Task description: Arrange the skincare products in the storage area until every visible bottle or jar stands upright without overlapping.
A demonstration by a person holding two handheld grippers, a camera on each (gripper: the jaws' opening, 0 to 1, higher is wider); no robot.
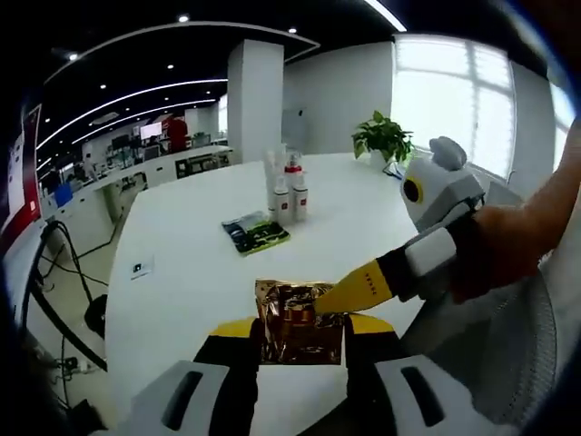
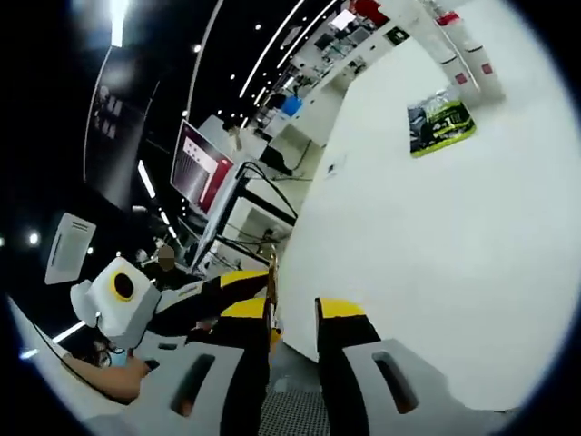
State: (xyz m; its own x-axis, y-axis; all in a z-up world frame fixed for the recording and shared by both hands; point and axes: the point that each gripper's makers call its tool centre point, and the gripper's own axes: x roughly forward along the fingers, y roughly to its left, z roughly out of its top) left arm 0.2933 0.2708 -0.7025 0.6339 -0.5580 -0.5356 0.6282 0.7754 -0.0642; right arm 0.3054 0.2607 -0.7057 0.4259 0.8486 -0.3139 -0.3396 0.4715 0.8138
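Gold sachet (image 1: pixel 298 322) in left claw (image 1: pixel 302 331) | green packet (image 1: pixel 255 233) near bottles (image 1: pixel 287 195)

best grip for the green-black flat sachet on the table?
The green-and-black flat foil sachet lies flat on the white table, beside the upright white bottles. Probably pinch its near edge, approaching low from the open near side; its flat pose leaves no height to straddle.

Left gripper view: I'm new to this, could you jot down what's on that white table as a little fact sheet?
Table: white table
Held item: gold packet between left gripper jaws
Other tool: right gripper touching the packet from the right
Bottles: white bottles, upright, clustered farther back
Flat item: green-black packet, lying before the bottles
Background: potted plant
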